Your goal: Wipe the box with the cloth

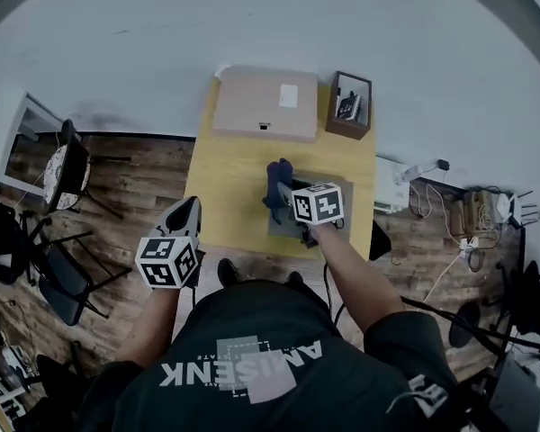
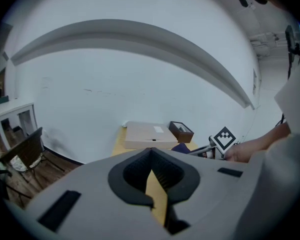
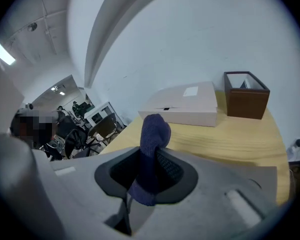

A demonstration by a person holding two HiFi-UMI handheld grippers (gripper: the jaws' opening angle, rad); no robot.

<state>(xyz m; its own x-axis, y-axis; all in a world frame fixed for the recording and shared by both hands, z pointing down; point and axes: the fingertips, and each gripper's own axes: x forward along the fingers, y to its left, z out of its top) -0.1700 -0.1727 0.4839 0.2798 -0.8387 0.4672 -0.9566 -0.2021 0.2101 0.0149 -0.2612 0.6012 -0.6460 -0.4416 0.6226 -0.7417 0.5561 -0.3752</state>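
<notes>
Now clamped on cloth [image 3: 155, 131] with right tongs [image 3: 151, 156]; left tongs [image 2: 151, 159] together, empty. On bench [image 1: 243, 174]: shut box [image 1: 265, 103] beside holder [image 1: 349, 106], contents unclear.

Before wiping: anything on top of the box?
Only a white label sits on the box. The cloth is off it, clamped in the right gripper. Box shut; contents hidden.

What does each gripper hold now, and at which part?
The right gripper holds the cloth, pinched by its lower part; the top stands free. The left gripper holds nothing.
</notes>
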